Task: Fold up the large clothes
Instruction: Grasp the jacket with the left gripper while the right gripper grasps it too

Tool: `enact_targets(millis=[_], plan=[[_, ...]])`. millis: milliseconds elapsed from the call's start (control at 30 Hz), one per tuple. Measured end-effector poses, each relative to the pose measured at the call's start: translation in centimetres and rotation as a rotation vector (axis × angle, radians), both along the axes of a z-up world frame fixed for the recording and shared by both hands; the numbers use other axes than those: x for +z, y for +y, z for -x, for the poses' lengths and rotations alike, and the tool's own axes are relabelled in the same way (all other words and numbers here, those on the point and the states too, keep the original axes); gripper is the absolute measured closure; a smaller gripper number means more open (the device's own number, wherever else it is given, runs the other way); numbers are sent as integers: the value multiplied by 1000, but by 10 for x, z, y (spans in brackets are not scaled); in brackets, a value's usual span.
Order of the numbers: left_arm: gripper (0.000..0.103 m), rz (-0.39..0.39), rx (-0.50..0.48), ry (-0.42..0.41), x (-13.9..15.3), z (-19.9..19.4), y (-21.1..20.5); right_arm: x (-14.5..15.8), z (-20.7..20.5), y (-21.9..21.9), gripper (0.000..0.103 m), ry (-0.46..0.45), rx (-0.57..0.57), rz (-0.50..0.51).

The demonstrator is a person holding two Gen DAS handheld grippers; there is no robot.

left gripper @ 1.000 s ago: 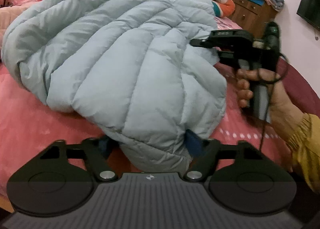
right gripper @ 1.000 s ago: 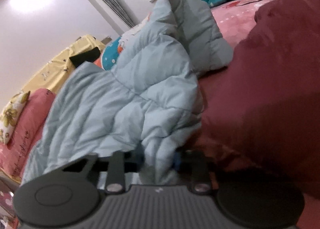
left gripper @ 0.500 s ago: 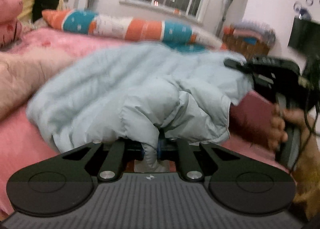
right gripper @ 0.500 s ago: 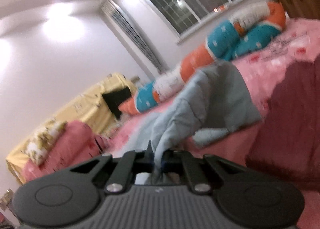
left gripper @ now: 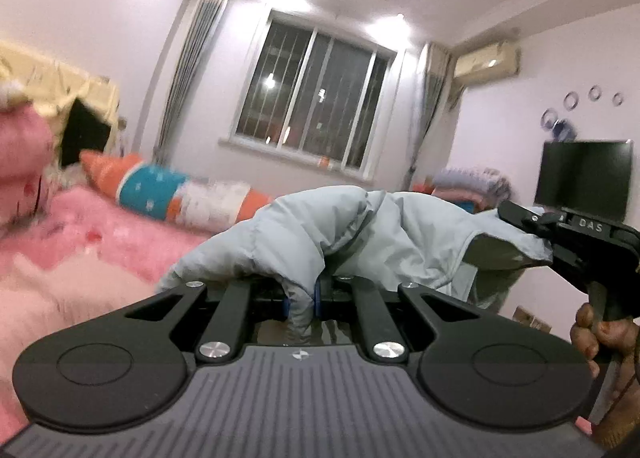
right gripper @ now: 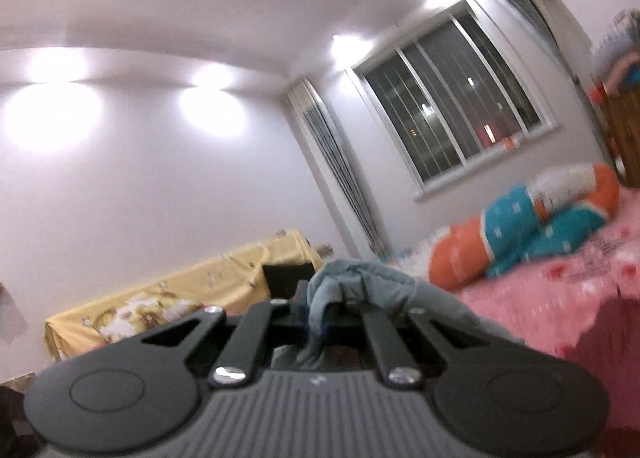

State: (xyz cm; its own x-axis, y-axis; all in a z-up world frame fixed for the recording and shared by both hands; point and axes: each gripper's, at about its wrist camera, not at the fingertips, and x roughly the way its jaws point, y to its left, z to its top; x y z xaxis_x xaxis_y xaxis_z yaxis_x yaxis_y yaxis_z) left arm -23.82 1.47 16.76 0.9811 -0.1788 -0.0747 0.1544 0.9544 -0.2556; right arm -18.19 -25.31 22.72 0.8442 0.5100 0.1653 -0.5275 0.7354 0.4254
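A pale blue quilted puffer jacket (left gripper: 360, 234) hangs in the air between both grippers, above the pink bed (left gripper: 80, 242). My left gripper (left gripper: 301, 300) is shut on a fold of its edge, the fabric pinched between the blue pads. In the left wrist view my right gripper (left gripper: 536, 223) appears at the right, held by a hand (left gripper: 600, 338), shut on another part of the jacket's edge. From the right wrist camera, the right gripper (right gripper: 318, 318) clamps a bunched fold of the jacket (right gripper: 360, 282). Most of the jacket hangs below, out of sight.
A long orange, teal and white bolster pillow (left gripper: 168, 193) lies across the bed under the window (left gripper: 316, 97). A dark red blanket (right gripper: 608, 346) covers the bed's near right. A television (left gripper: 586, 177) and stacked bedding stand at right; a yellow covered sofa (right gripper: 180, 298) at left.
Both grippers closed on the jacket's edge and rose, lifting it off the bed. The views tilted from looking down at the bed to looking level across the room.
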Motion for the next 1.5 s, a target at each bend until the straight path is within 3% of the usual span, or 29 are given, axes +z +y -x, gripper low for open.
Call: enact_targets(millis=[133,300,467,600,867,1100,1500], plan=[[93,0,-17,-71,21,17,-2,32,29,-3,101,-78,-2,-1],[93,12,-32,-123,44,33,-3,61,48,-14,101,-111,18,-24],[93,47,-49,-124,51,34,-4,76,48,-23,101,-101,35,-49],[93,39,-28,-77,43,20,0,74,33,-17,101,-53,-6,-25],[93,-28,78,84,-1,-97,-3,21,-78,9,101,137,-85,77],[93,-28,147,183,-39,-196,11,-30,-169,36,101,239,-111,182],[91,-86,198,356,-101,-308,27,-126,-244,63,99,425,-159,288]])
